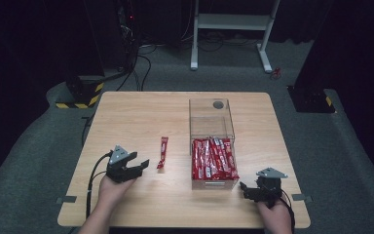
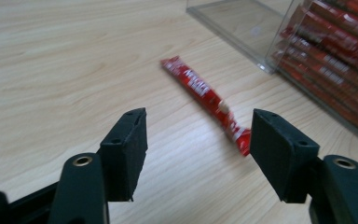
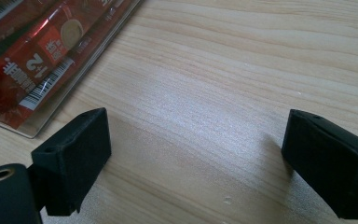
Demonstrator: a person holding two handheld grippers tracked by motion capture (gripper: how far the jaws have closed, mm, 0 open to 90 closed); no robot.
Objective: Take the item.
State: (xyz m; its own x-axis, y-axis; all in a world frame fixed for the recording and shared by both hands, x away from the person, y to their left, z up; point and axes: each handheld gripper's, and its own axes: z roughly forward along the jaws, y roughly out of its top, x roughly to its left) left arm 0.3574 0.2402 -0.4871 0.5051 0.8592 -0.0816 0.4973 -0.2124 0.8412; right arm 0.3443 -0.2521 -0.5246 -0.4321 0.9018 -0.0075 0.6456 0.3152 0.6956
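Observation:
A single red snack stick (image 1: 162, 152) lies loose on the wooden table (image 1: 136, 117), left of a clear plastic box (image 1: 212, 146). The box's near half is packed with several of the same red sticks (image 1: 214, 158); its far half holds none. My left gripper (image 1: 141, 165) sits just left of the loose stick, jaws open and apart from it. In the left gripper view the stick (image 2: 205, 100) lies ahead of the open left gripper (image 2: 198, 156), nothing between the pads. My right gripper (image 1: 246, 189) rests by the box's near right corner, open. The right gripper (image 3: 196, 163) spans bare wood.
The box's packed wall (image 3: 32, 60) stands at the left in the right gripper view, and its side (image 2: 317, 60) at the upper right in the left gripper view. Beyond the table's far edge are a white frame (image 1: 233, 29) and cables on grey floor.

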